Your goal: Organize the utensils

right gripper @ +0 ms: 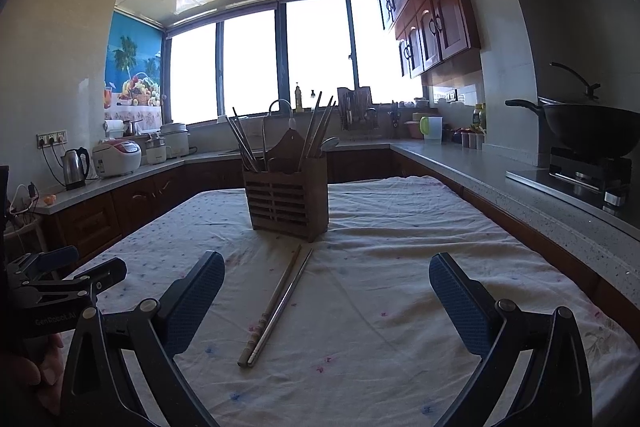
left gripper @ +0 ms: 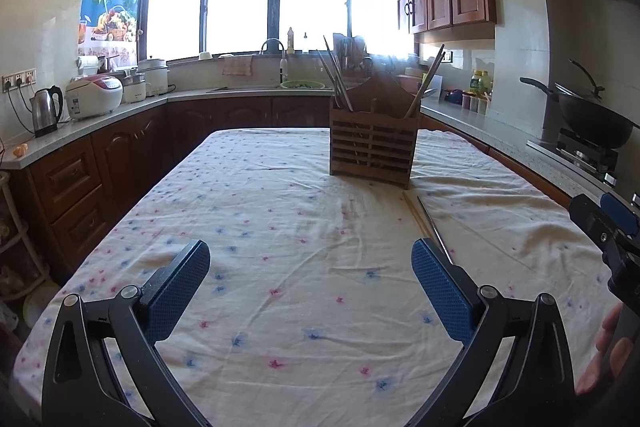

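A slatted wooden utensil holder [left gripper: 372,147] [right gripper: 289,195] stands far on the cloth-covered table [left gripper: 260,227] [right gripper: 400,247], with chopsticks and a spoon upright in it. Two loose chopsticks lie on the cloth in front of it: a wooden chopstick [right gripper: 272,303] [left gripper: 416,213] and a metal chopstick [right gripper: 283,305] [left gripper: 434,227], side by side. My right gripper [right gripper: 326,299] is open and empty, the chopsticks lying between its fingers. My left gripper [left gripper: 310,287] is open and empty, left of the chopsticks. Each gripper shows at the edge of the other's view.
Kitchen counters run along the left, back and right. A kettle [left gripper: 46,109] and a rice cooker [left gripper: 94,95] stand at the left, a sink [left gripper: 276,83] at the back, a wok on a stove [left gripper: 592,115] at the right.
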`<action>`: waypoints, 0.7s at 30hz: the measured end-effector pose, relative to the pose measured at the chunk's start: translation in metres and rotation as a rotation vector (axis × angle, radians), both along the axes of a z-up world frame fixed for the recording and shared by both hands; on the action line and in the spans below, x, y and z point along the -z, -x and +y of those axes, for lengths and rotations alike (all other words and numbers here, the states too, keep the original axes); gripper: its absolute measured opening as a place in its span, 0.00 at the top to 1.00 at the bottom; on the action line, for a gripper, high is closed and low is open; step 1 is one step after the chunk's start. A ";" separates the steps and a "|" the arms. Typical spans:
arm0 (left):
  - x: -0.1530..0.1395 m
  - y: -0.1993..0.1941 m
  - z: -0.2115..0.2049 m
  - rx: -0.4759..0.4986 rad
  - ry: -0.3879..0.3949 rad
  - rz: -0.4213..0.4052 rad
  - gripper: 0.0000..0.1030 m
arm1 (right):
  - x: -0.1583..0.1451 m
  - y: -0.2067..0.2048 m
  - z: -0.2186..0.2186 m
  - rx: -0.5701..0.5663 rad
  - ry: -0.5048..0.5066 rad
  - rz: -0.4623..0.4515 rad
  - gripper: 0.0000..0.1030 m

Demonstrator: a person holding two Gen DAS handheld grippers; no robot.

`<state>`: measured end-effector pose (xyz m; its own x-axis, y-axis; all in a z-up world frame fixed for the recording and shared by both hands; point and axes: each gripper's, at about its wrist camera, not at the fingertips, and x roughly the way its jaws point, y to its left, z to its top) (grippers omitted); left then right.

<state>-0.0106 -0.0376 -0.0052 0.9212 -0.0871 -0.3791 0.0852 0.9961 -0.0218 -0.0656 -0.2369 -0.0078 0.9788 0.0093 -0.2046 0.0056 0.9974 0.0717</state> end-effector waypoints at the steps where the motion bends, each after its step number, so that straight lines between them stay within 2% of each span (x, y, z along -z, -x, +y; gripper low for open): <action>1: -0.001 0.000 0.000 -0.002 0.000 -0.004 0.00 | 0.000 0.001 0.000 0.000 -0.001 -0.003 0.00; 8: -0.003 0.004 0.000 -0.011 -0.007 -0.028 0.00 | -0.002 0.006 0.003 0.007 0.012 -0.047 0.00; 21: -0.007 0.006 -0.004 -0.017 -0.037 -0.054 0.00 | -0.004 0.004 0.005 -0.012 0.010 -0.035 0.00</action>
